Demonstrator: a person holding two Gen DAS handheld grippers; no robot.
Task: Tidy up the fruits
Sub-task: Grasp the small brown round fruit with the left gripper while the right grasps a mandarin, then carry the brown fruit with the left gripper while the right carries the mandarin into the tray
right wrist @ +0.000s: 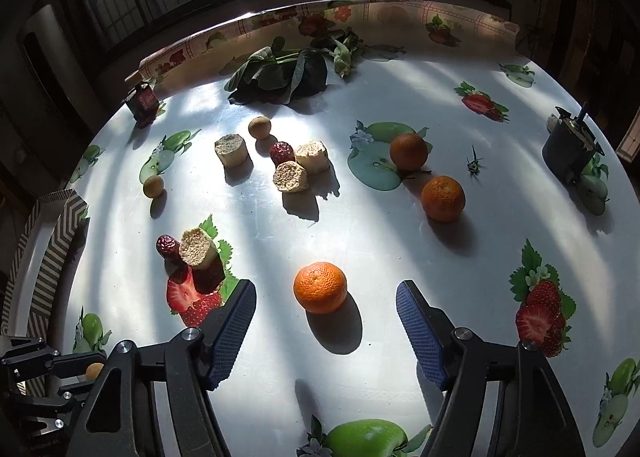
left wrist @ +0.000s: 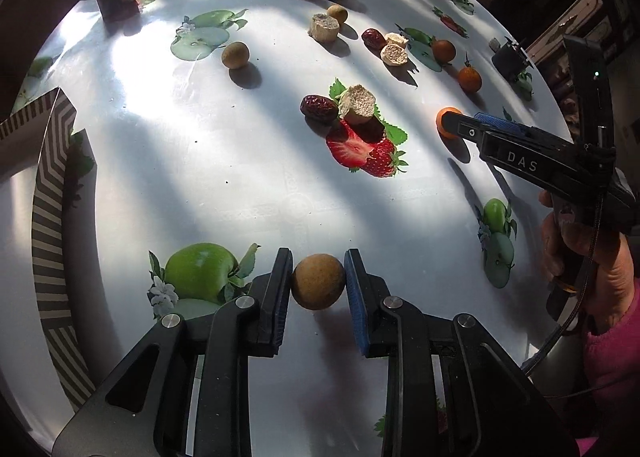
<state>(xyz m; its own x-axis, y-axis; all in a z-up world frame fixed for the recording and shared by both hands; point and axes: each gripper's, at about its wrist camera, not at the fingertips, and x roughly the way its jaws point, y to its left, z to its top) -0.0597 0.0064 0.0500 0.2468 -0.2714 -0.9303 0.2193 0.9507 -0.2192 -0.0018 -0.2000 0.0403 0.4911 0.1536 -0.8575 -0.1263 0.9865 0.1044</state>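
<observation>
Down at the bottom centre of the left wrist view, the left gripper (left wrist: 318, 285) has its jaws pinched on a brown longan (left wrist: 318, 281), lifted just above the fruit-print tablecloth (left wrist: 240, 185). Over in the right wrist view, the right gripper (right wrist: 326, 321) stands with jaws spread wide, a bright mandarin (right wrist: 320, 287) sitting on the cloth between the blue pads (right wrist: 232, 337), touching neither. Two more mandarins (right wrist: 443, 198) lie upper right of it. A striped box (left wrist: 52, 193) sits at the left edge, leafy greens (right wrist: 280, 75) at the top.
</observation>
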